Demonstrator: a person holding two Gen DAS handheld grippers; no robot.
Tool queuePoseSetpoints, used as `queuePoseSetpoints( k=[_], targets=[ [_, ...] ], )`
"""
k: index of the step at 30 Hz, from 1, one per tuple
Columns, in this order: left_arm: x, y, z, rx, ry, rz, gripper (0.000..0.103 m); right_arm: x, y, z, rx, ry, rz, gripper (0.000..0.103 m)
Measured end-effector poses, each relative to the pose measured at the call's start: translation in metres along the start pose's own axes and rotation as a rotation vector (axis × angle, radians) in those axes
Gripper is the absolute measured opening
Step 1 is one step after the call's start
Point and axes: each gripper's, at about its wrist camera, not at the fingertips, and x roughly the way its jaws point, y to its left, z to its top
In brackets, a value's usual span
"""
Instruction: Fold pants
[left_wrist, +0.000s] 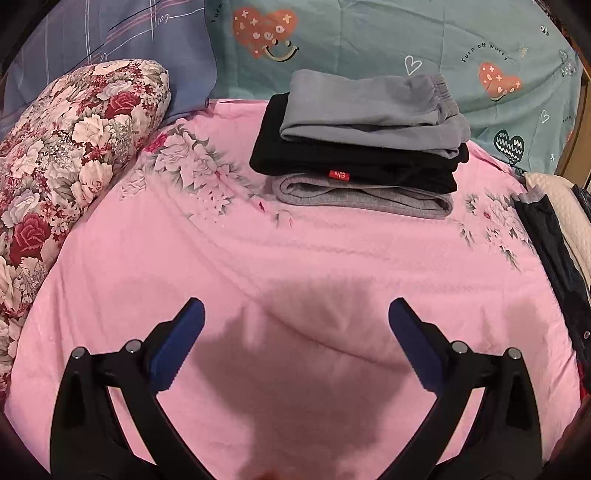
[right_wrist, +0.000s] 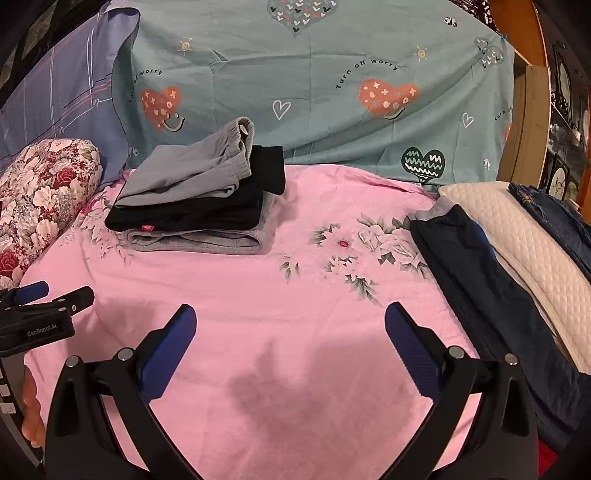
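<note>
Judging progress from the layout: three pairs of pants sit folded in one stack (right_wrist: 195, 199) toward the far edge of the bed (right_wrist: 295, 295), left of its middle. A blue-grey pair (right_wrist: 192, 168) lies on top, a black pair with a small red tag (right_wrist: 207, 210) under it, a lighter grey pair (right_wrist: 199, 242) at the bottom. These appear finished.

At the bed's right edge lies a dark navy garment (right_wrist: 476, 280), stretched long and seemingly unfolded, touching a cream quilted pad (right_wrist: 524, 236). Another dark blue item (right_wrist: 554, 218) rests on that pad. Whether either is pants cannot be confirmed, but they look like the remaining work.

The near half of the pink sheet carries no garment.

Left gripper (left_wrist: 295, 332): fingers spread wide, holding nothing, above the near-centre sheet. Right gripper (right_wrist: 290, 336): likewise spread and empty, nearer the navy garment.

Assessment: partway through; the next garment has not yet been taken up.
</note>
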Motion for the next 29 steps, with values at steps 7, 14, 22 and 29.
queuePoseSetpoints(
  k=[7,14,22,29],
  targets=[
    [-0.005,0.000,-0.002,0.001,-0.027,0.009,0.101,0.007,0.004,-0.004,-0.010,0.035,0.006,0.102],
    [-0.009,-0.001,-0.003,0.005,-0.053,0.023,0.101,0.007,0.004,-0.004,-0.010,0.036,0.007,0.102],
    [-0.012,-0.001,-0.003,0.012,-0.074,0.022,0.101,0.007,0.004,-0.004,-0.009,0.038,0.008,0.102],
    [-0.011,-0.001,-0.003,0.004,-0.062,0.017,0.101,0.007,0.006,-0.006,-0.012,0.047,0.006,0.102]
  ],
)
